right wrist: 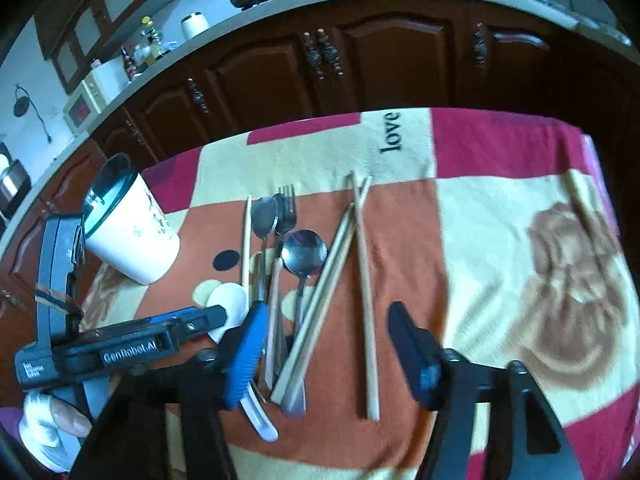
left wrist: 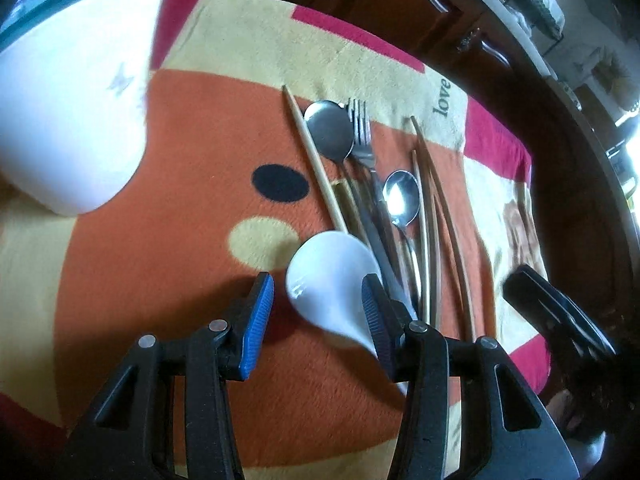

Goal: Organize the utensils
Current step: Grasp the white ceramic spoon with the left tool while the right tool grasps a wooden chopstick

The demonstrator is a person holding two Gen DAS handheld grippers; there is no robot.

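Cup: we see the white cylindrical cup with a dark rim (right wrist: pixel 132 236) at ten o'clock on the patterned fleece blanket (right wrist: pixel 500 240).
Left gripper (left wrist: pixel 318 304): jaws apart, straddling the white ceramic soup spoon (left wrist: pixel 332 280), pads not clearly pressing.
Utensil pile: steel spoons, a steel fork (left wrist: pixel 360 128) and wooden chopsticks (right wrist: pixel 320 296) at twelve o'clock.
Right gripper (right wrist: pixel 328 344): jaws apart over the chopsticks, holding nothing.
Risk: we judge the glossy spoon could slip; closing on chopsticks may scatter the pile.
Only the right view: cup's full shape, a stray chopstick (right wrist: pixel 576 192) at two o'clock.
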